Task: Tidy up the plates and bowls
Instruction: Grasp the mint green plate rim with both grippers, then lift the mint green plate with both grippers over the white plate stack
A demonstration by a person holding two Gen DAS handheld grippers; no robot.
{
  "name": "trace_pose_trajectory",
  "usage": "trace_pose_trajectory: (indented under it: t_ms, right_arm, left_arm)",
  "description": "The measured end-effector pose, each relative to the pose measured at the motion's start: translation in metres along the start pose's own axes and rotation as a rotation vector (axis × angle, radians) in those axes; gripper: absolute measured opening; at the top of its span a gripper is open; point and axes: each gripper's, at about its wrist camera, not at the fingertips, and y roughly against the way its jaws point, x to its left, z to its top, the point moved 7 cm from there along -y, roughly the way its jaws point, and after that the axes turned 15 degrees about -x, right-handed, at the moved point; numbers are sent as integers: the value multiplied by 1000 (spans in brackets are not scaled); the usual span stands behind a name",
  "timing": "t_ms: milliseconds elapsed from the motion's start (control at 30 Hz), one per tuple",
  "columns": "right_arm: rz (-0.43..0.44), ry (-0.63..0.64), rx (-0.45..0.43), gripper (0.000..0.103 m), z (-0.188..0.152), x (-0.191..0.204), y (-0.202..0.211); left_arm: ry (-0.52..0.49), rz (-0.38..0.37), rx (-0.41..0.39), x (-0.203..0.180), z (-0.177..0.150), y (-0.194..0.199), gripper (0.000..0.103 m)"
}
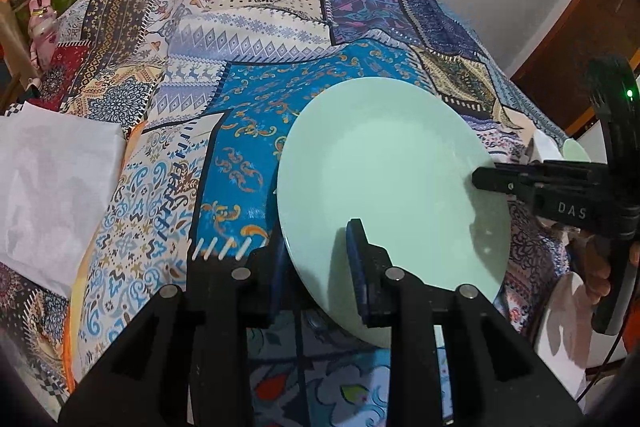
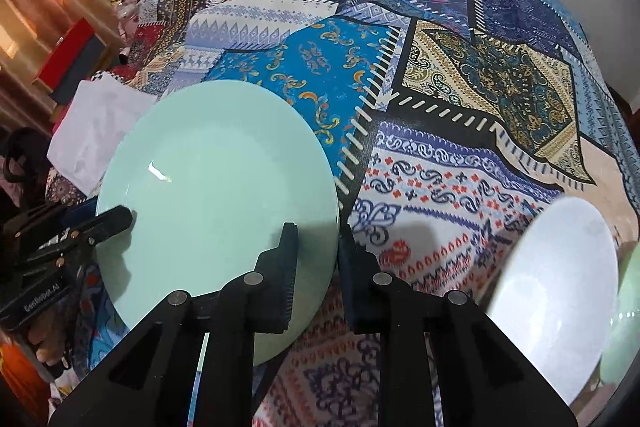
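Black left tool [image 1: 316,259] and right tool [image 2: 318,259], silver screws, blue pads.

We see the mint plate [image 2: 216,203] occupying the near middle of the patchwork cloth [image 2: 460,107], with the left gripper [image 1: 320,267] and right gripper [image 2: 318,267] clamped on opposite edges. Beyond the plate the cloth lies bare and passable. A white bowl [image 2: 552,291] blocks the near right; white paper [image 1: 52,187] covers the left edge.
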Motion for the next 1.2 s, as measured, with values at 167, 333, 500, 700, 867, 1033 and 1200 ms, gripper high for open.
trace_pose_trajectory:
  t_ms: [167, 333, 500, 700, 867, 1033, 1200]
  right_arm:
    - [1, -4, -21, 18, -3, 3, 16]
    - [8, -10, -38, 18, -5, 5, 33]
    - [9, -7, -62, 18, -5, 8, 55]
    - [1, 4, -92, 18, -10, 9, 81]
    - [2, -9, -112, 18, -18, 6, 102]
    - [-2, -17, -130, 18, -25, 2, 120]
    - [-6, -33, -143, 18, -36, -6, 137]
  left_arm:
    - [-16, 0, -22, -9, 0, 16, 28]
    - [-32, 0, -42, -18, 1, 37, 28]
    - [-32, -7, -49, -27, 1, 56, 28]
    - [-45, -16, -70, -42, 2, 78, 28]
    - [-61, -23, -77, -55, -2, 93, 28]
    - [-81, -34, -81, -72, -9, 107, 28]
    - [-86, -58, -86, -88, -15, 119, 28]
